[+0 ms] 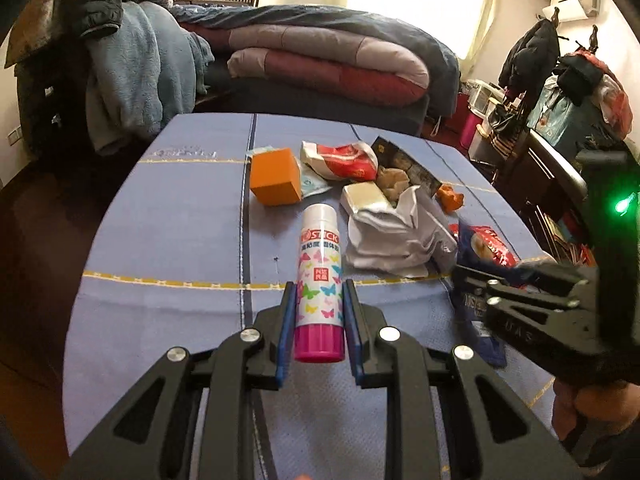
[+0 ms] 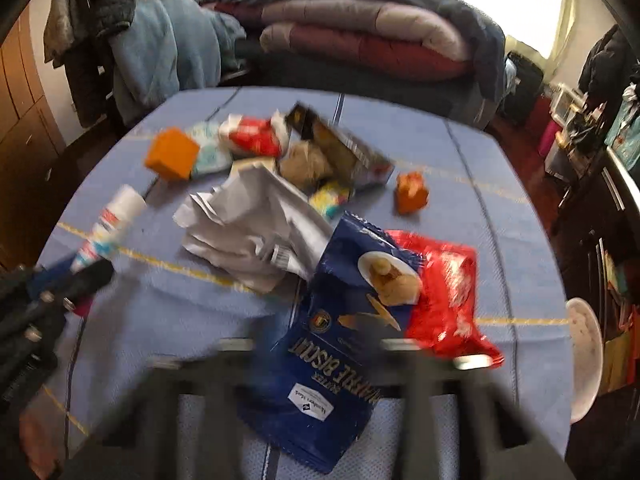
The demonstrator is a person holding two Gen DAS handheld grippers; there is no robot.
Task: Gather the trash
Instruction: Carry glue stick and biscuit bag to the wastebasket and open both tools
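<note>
Bedroom setting; a blue cloth-covered tabletop (image 1: 168, 240) carries a loose heap of packaging, with a bed and folded quilts (image 1: 328, 60) behind it.

Nearest, in the left wrist view: the left hand-held gripper (image 1: 319, 304) is clenched on a glue stick (image 1: 320, 276). The blue pads are pressed against its sides near the pink base. The stick's long axis runs straight along the fingers, white cap pointing away toward the heap.

To the right, the right hand-held gripper (image 1: 470, 280) is seen side-on, its tips at the edge of the blue biscuit bag (image 2: 332, 344). In its own view the fingers are heavily blurred; no gap can be made out, so it is judged clenched, apparently pinching the near end of the bag, though the contact itself is not sharply shown.

The bag lies directly ahead of the right hand-held gripper, long axis running away from it, tilted slightly rightward. A red wrapper (image 2: 444, 292) overlaps its right side. The right hand is plainly the nearer one to this bag; the left is occupied.

Beyond: crumpled white paper (image 2: 248, 224), an orange box (image 1: 276, 178), a red-and-white wrapper (image 1: 344, 160), a dark carton (image 2: 340, 140), and a small orange scrap (image 2: 412, 192) lying apart to the right.

Judgement: the bag should be drawn back along its own axis, so the red wrapper is not dragged.
</note>
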